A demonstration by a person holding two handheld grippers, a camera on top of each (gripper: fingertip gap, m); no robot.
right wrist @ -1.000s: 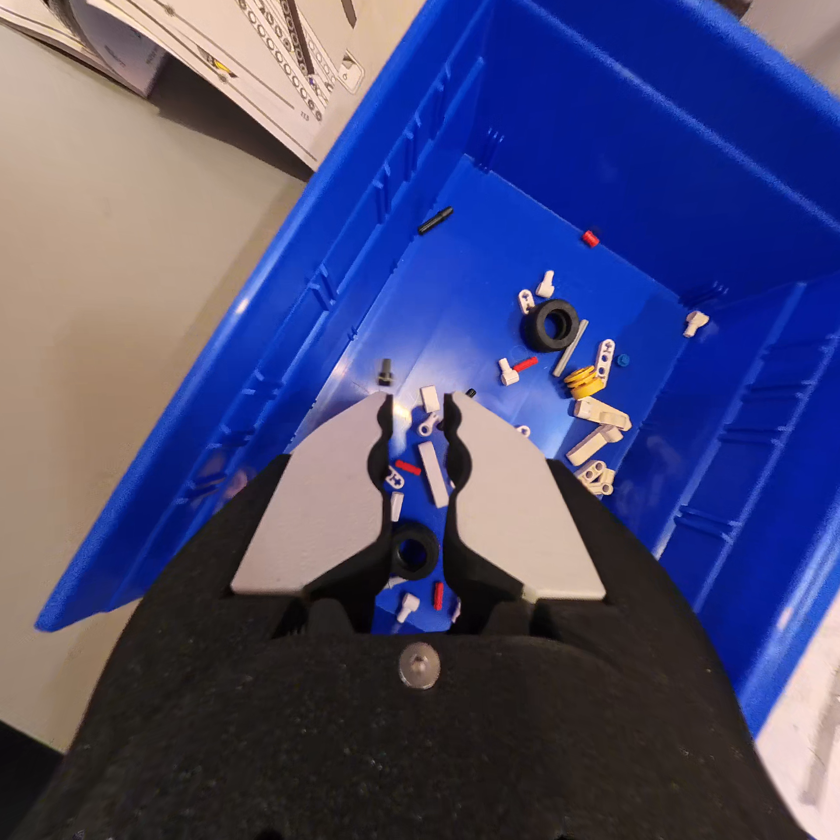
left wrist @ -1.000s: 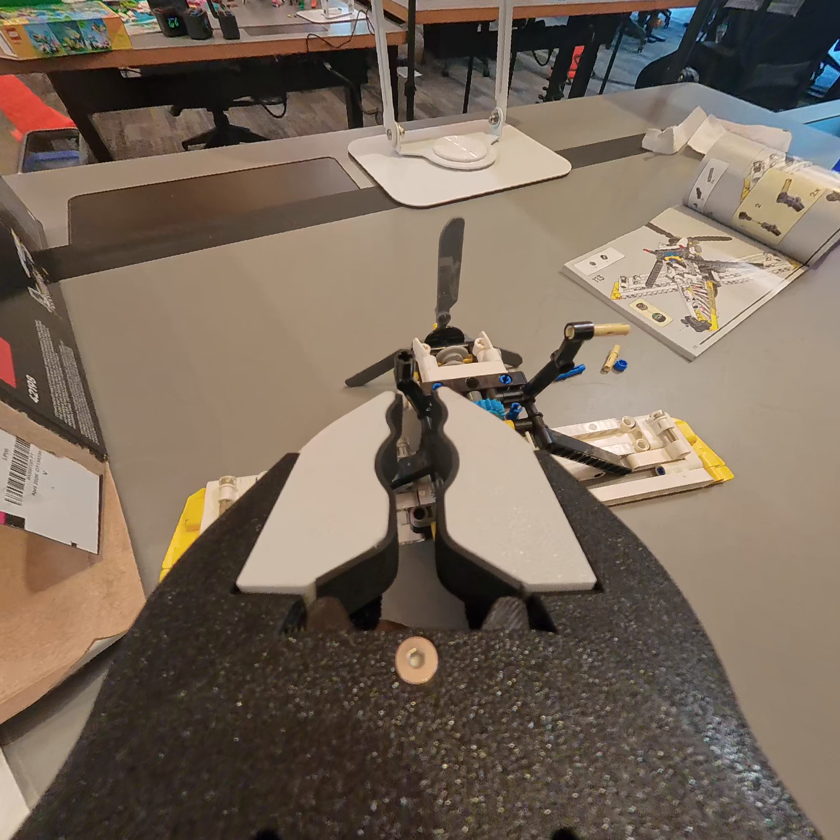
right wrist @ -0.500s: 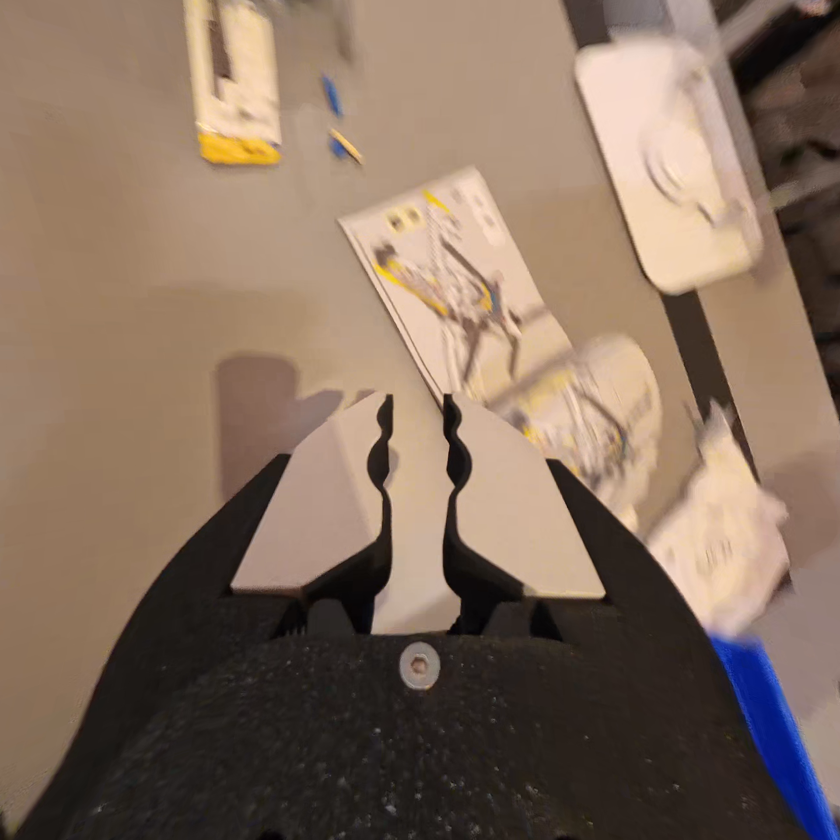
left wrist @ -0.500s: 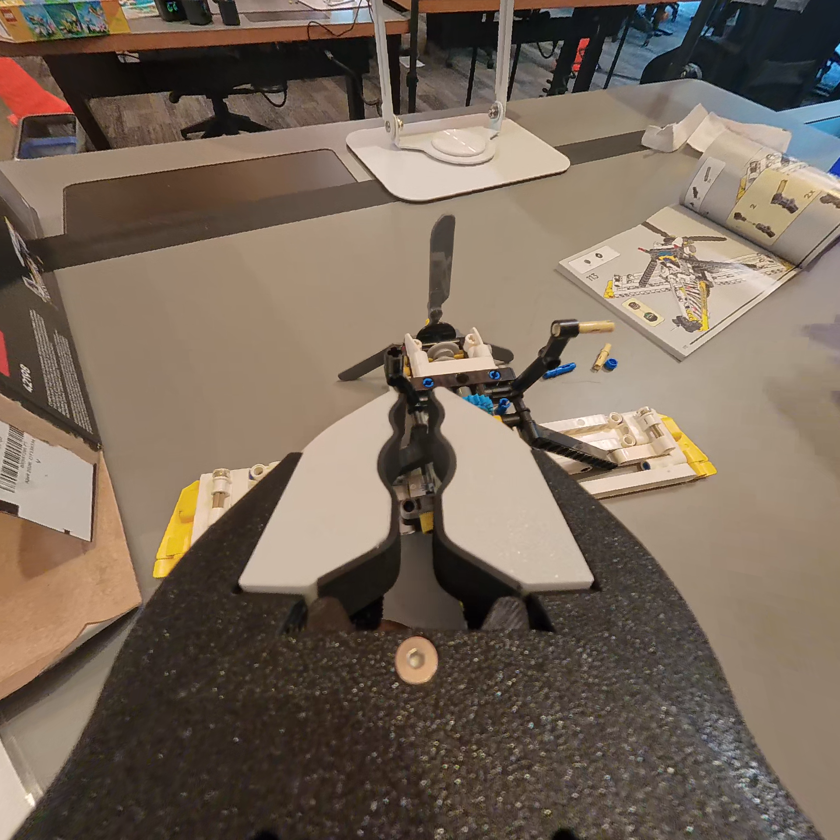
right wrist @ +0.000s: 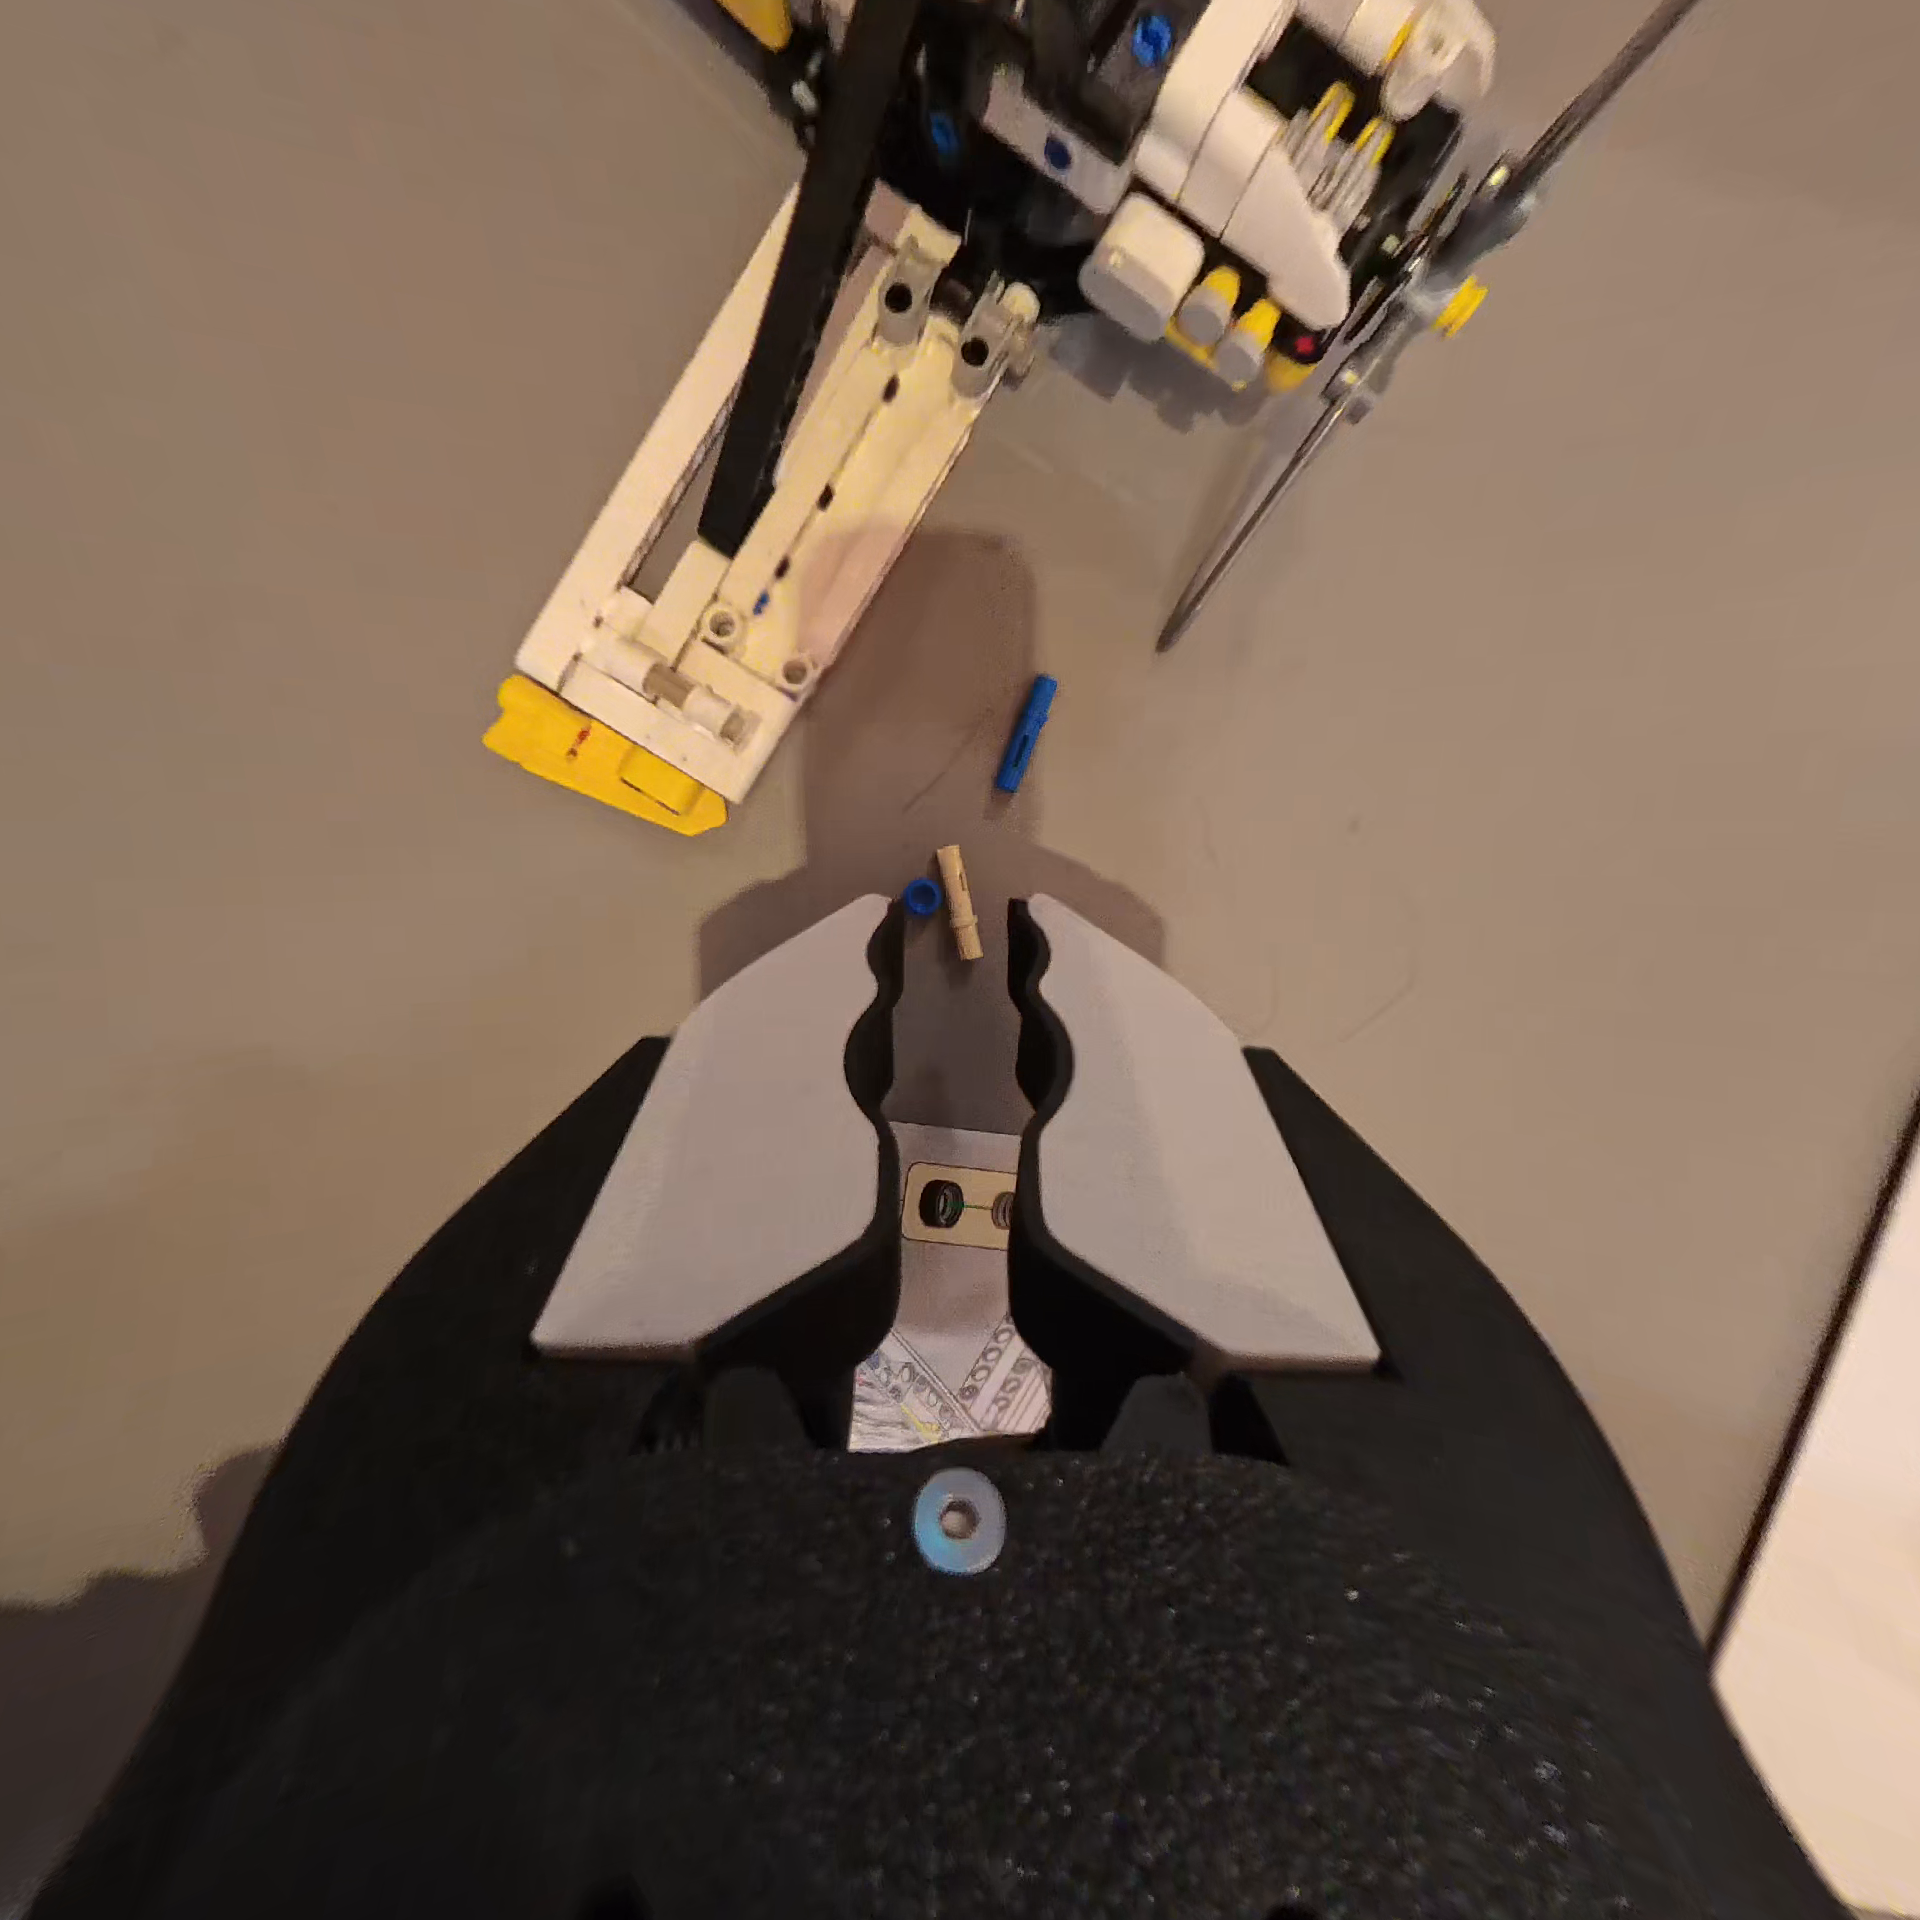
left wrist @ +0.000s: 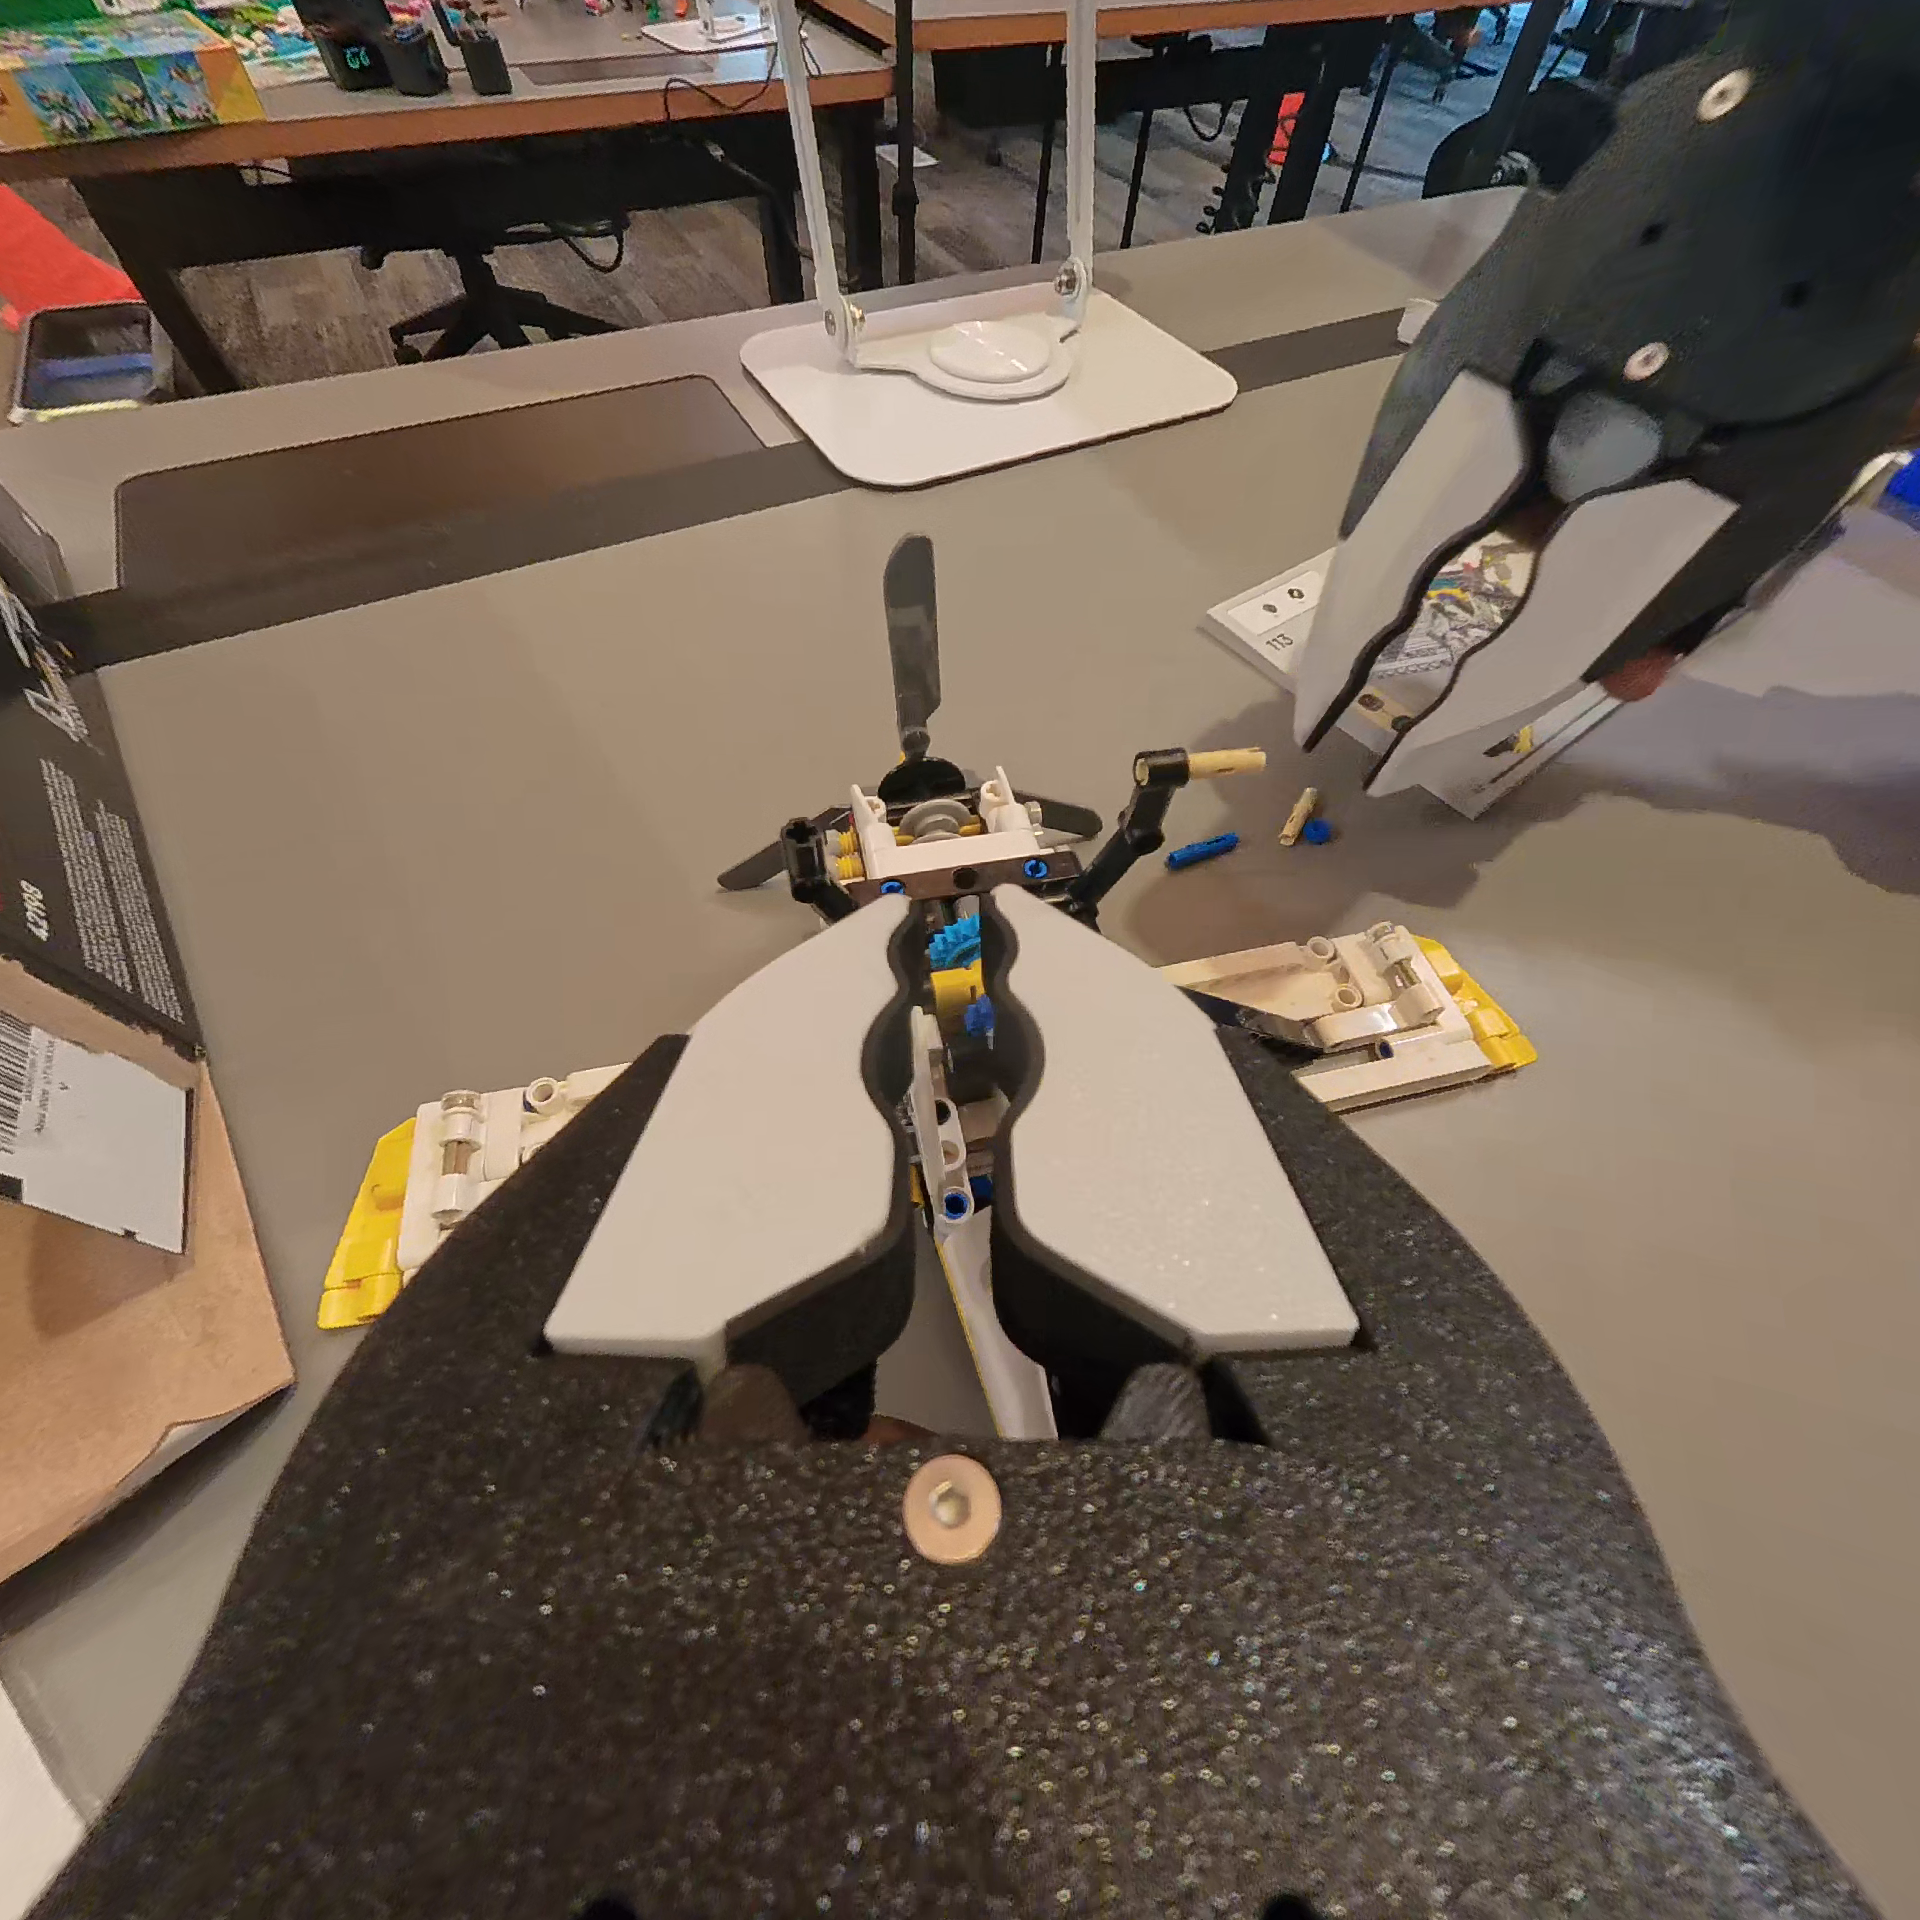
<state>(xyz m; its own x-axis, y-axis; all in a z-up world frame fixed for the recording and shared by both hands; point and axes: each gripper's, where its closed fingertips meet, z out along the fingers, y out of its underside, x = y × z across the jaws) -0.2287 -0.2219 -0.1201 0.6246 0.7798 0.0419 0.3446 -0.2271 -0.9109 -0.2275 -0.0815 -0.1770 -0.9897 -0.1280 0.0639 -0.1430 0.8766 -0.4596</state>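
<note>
**Left wrist view.** L gripper (left wrist: 951, 904) sits low over the grey table (left wrist: 416, 779), pointing fwd and a bit down. Its jaws are clenched on the body of the toy plane model (left wrist: 940, 831); the white beam and blue gear of the model show in the narrow slot btw. the fingers. The plane lies flat, black propeller blade (left wrist: 911, 623) pointing away, and its yellow-tipped wing (left wrist: 1351, 1029) is spread to the right. What changed vs. a moment ago: the R gripper (left wrist: 1340, 764) has come into this view at upper right. It slants down w/ its tips just above the table, in front of the instruction booklet (left wrist: 1273, 623). A cardboard box (left wrist: 104, 1299) lies at the left edge, and a white lamp base (left wrist: 987, 405) stands farther back.

**Right wrist view.** Earlier this camera looked into a blue bin of parts; now it looks almost straight down on the table. R gripper (right wrist: 956, 909) has its jaws released and nothing is in them. A tan pin (right wrist: 958, 902) lies on the table btw. the tips as seen from above, not touched by either pad, w/ a small blue bush (right wrist: 920, 896) just beside it near the left tip. A longer blue pin (right wrist: 1025, 732) lies a bit farther on. The model (right wrist: 1195, 156) and its wing (right wrist: 727, 623) fill the top of the view. A corner of the booklet (right wrist: 956, 1288) shows under the fingers.
</note>
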